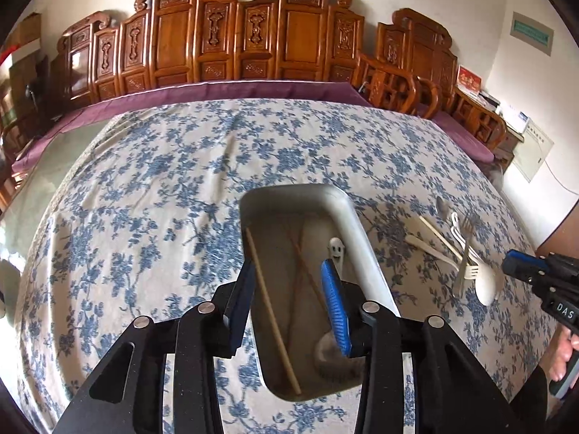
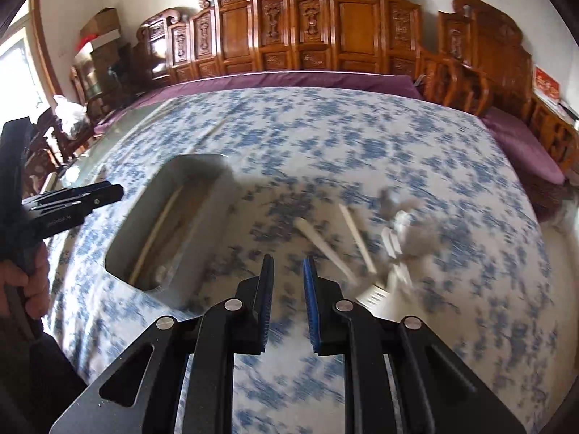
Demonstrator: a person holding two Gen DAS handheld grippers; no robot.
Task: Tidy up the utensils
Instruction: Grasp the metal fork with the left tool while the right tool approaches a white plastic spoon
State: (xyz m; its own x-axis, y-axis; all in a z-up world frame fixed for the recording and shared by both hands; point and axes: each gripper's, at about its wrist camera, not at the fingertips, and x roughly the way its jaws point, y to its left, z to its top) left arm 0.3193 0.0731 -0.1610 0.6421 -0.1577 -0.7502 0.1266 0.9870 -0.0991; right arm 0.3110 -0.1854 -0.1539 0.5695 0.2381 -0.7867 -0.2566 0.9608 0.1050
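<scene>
A grey oblong tray (image 1: 353, 231) lies on the floral tablecloth and holds chopsticks (image 1: 273, 311), a white smiley-face spoon (image 1: 337, 250) and a brush-like item near its front end. My left gripper (image 1: 289, 271) is open and empty, hovering over the tray. To the right lies a pile of loose utensils (image 1: 459, 249): white forks, spoons and a metal fork. My right gripper (image 2: 287, 264) is open and empty above the cloth, between the tray (image 2: 202, 166) and the blurred utensil pile (image 2: 372, 246). It also shows in the left wrist view (image 1: 514, 266) beside a white spoon (image 1: 486, 285).
The table carries a blue-and-white floral cloth (image 1: 181, 181). Carved wooden chairs and panels (image 1: 231, 36) line the far side, behind a purple cushion (image 1: 231, 90). The left gripper shows at the left edge of the right wrist view (image 2: 90, 195).
</scene>
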